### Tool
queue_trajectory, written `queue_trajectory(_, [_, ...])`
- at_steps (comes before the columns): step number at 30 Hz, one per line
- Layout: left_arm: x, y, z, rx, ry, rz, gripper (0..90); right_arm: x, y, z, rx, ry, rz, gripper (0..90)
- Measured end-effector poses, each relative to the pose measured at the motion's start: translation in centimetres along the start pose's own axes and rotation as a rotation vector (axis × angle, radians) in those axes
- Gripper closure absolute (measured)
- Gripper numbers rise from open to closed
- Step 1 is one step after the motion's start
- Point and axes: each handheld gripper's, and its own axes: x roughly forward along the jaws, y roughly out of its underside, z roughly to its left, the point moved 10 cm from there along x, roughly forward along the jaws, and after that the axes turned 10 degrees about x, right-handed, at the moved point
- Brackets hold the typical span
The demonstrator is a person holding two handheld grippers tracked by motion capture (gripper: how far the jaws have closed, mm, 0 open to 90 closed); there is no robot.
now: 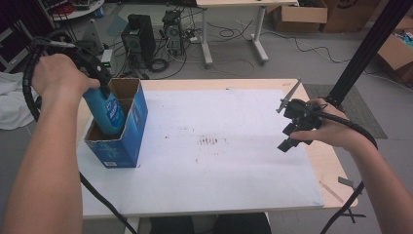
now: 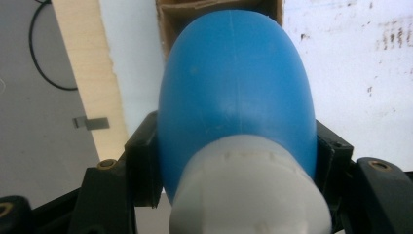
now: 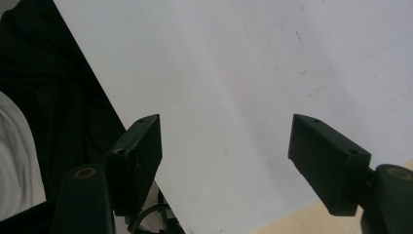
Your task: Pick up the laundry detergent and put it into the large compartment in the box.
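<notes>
We see the left tongs (image 1: 103, 87) clamped on a blue bottle (image 1: 108, 111) just below its white cap (image 2: 248, 195), a jaw pressed against each side. The bottle stands tilted, its lower part inside an open blue cardboard box (image 1: 127, 132) at the left of the desk (image 1: 219, 161). The right tongs (image 1: 290, 130) hang wide open over the desk's right side, holding nothing.
</notes>
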Motion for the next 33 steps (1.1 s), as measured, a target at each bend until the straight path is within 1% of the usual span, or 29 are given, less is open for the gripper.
queue_trajectory(5, [1.8, 0.0, -0.1, 0.005, 0.01, 0.016, 38.2, -0.1, 0.1, 0.0, 0.004, 0.0, 0.0, 28.4])
queue_trajectory(9, [3.1, -0.1, -0.3, 0.01, 0.022, 0.025, 38.1, -0.2, 0.2, 0.0, 0.002, 0.002, -0.002, 28.4])
queue_trajectory(14, [4.4, -0.3, -0.6, 0.014, 0.026, 0.032, 38.1, -0.1, 0.3, 0.0, 0.004, 0.002, 0.001, 28.4])
queue_trajectory(20, [5.6, -0.4, -0.7, 0.022, 0.031, 0.036, 38.1, 0.1, 0.2, 0.0, 0.001, 0.0, 0.001, 28.4])
queue_trajectory(25, [6.6, -0.4, -0.7, 0.008, 0.036, 0.042, 38.1, 0.2, 0.2, -0.1, -0.001, -0.001, 0.006, 28.5])
queue_trajectory(27, [7.0, -0.4, -0.7, 0.013, 0.037, 0.042, 38.1, 0.2, 0.2, -0.1, 0.0, -0.002, 0.004, 28.5])
queue_trajectory(33, [8.3, -0.5, -0.6, 0.01, 0.036, 0.038, 38.1, 0.3, 0.3, -0.1, 0.004, -0.003, 0.006, 28.8])
